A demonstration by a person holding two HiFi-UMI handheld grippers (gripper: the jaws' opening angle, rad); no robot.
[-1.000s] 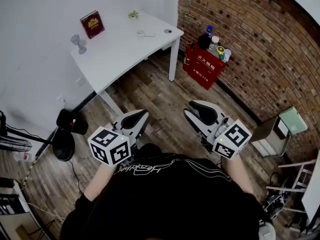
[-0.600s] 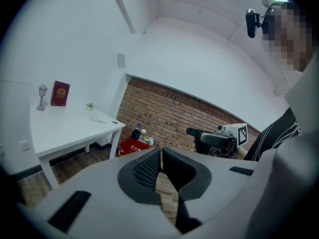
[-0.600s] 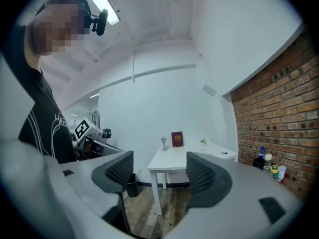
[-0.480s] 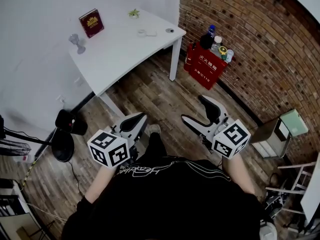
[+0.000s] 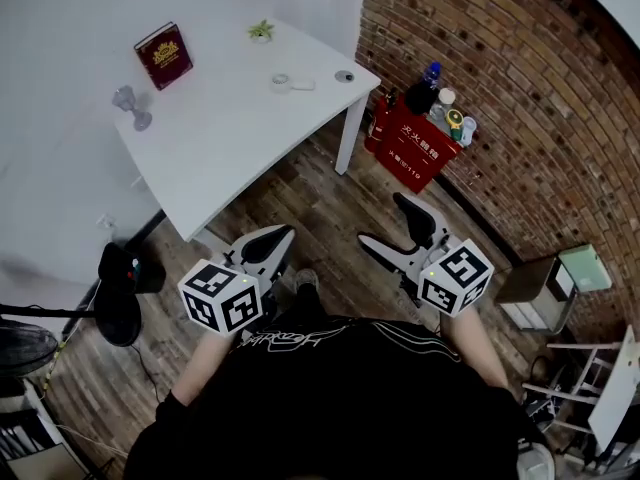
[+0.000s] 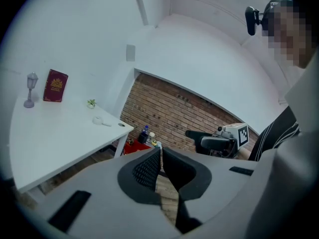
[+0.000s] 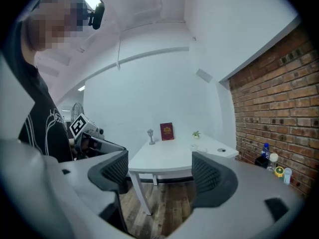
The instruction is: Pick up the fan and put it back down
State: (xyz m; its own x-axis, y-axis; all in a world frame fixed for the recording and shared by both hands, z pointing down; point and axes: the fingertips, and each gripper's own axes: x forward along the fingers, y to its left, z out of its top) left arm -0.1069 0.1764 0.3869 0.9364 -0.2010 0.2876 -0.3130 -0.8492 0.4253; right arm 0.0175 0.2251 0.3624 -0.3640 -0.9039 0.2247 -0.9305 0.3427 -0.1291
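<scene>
Right gripper [image 5: 385, 223] jaws have just been opening: near together 1 second ago, they now stand spread wide with nothing between them. Over the same second the white table [image 5: 225, 138] has come to fill more of the head view, and the fan [image 5: 118, 306] has slid toward that view's lower left.

Nearest the camera, the person's black shirt [image 5: 330, 398] covers the lower part of the head view. Both grippers are held above the wood floor [image 5: 320, 203], short of the table's near edge. Left gripper [image 5: 270, 236] jaws are pressed together and empty. In the right gripper view, the right gripper's 2 pads [image 7: 115, 172] frame the table leg and bare floor only.

The fan stands on the floor to the left of the table's near end, well apart from both grippers. Its round black base is clear; its head is blurred at the frame edge.

On the table, toward the wall, 5 items are visible: a small grey lamp figure [image 5: 130, 105], a red book [image 5: 163, 50], a small green plant [image 5: 260, 31], a white object [image 5: 287, 82] and a small dark disc [image 5: 344, 76]. Right of the table, a red box [image 5: 422, 150] with bottles on top sits against the brick wall [image 5: 520, 98].
</scene>
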